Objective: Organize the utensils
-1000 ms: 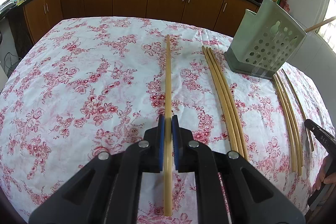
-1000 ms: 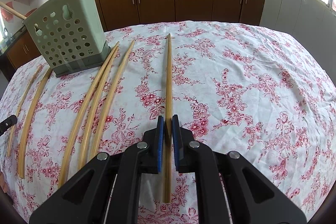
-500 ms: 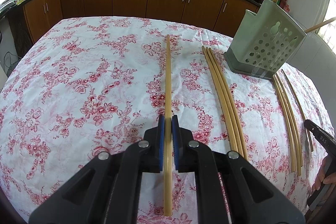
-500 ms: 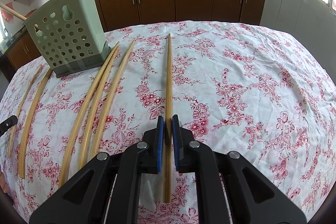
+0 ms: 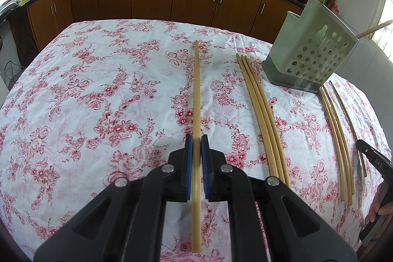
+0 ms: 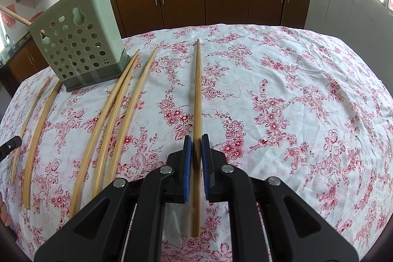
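Chopstick [image 5: 196, 100] clamped between the blue pads of the left gripper [image 5: 196, 151], gripped near its near end and pointing straight ahead over the floral tablecloth [image 5: 98, 102]. Right gripper [image 6: 196, 151] likewise closed on a second chopstick [image 6: 197, 95], same pose. Whether either stick is off the cloth or resting on it: cannot tell. Green perforated holder [image 6: 78, 43] stands upright toward the far edge, already with sticks in it; loose chopsticks [image 6: 115, 114] lie on the cloth beside it, more [image 5: 336, 134] on its other side. Judged step: pick-up done, transfer pending. Next move calls for tipping each stick upright and lowering it into the holder's open top without knocking the holder.
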The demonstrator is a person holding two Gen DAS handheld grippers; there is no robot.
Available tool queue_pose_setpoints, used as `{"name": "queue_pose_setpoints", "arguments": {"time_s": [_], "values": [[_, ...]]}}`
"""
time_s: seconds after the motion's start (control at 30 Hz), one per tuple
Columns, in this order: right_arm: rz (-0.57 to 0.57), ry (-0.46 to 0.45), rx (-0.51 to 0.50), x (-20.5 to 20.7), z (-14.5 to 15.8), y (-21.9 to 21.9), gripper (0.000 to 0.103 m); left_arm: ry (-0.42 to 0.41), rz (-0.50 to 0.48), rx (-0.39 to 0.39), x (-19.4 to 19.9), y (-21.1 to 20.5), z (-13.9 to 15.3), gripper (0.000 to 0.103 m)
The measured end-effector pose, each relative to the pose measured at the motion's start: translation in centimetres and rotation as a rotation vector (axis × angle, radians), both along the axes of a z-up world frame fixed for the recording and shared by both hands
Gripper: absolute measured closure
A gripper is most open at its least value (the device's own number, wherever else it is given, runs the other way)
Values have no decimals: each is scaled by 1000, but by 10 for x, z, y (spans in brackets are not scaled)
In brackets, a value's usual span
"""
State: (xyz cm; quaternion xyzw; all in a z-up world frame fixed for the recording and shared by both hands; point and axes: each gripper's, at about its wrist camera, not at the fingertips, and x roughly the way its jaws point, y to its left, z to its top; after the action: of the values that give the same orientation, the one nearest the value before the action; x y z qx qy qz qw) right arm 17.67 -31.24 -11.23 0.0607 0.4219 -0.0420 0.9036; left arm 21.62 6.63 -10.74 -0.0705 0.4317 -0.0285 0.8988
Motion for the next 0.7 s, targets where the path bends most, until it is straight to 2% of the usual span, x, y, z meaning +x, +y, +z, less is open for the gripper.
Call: {"name": "queue_pose_setpoints", "arguments": {"time_s": [0.43, 0.7], "values": [[-1, -1, 4, 0, 1, -1, 92, 0, 0, 0, 0, 0, 0, 93], [17, 1, -8, 1, 1, 3, 85, 0, 0, 0, 0, 0, 0, 93]]}}
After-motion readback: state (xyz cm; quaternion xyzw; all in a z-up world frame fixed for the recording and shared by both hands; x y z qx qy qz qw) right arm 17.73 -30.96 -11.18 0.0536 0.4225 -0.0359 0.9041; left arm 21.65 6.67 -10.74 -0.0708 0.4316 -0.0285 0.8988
